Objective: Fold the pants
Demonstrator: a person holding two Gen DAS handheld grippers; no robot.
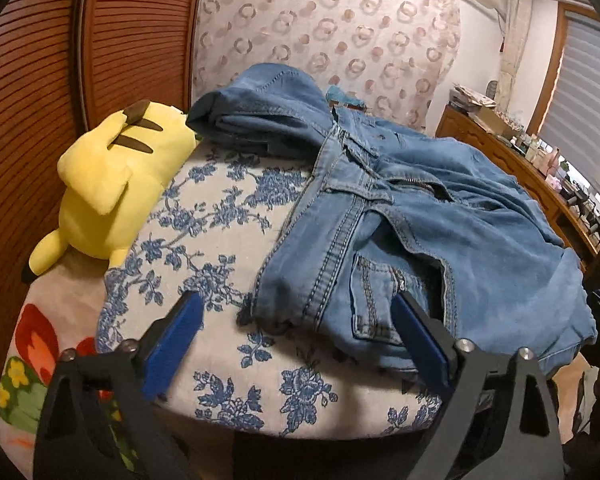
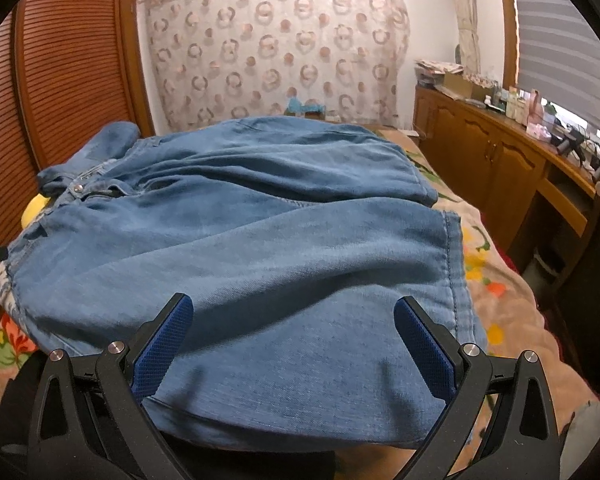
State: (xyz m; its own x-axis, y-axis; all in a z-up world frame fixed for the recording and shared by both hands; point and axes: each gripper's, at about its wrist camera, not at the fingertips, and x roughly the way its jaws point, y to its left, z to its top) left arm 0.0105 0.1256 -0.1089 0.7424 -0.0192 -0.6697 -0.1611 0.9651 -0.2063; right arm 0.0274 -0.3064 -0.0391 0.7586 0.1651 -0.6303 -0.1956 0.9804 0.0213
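Light blue denim pants (image 1: 440, 216) lie spread over a blue-flowered cushion (image 1: 220, 224), waistband and open zipper toward the left. My left gripper (image 1: 296, 314) stands open just above the cushion's near edge. The waistband corner with its back pocket lies between the blue pads (image 1: 176, 336), which do not press on it. In the right wrist view the pant legs (image 2: 284, 232) stretch away from me. My right gripper (image 2: 294, 316) is open low over the near leg, with the cloth's near edge between its fingers and untouched by the pads.
A yellow plush toy (image 1: 108, 188) lies left of the cushion, against a slatted wooden door (image 1: 36, 112). More denim is bunched at the back left (image 1: 260, 112). A flowered blanket (image 2: 500, 304) covers the bed, and a cluttered wooden cabinet (image 2: 496, 152) runs along the right.
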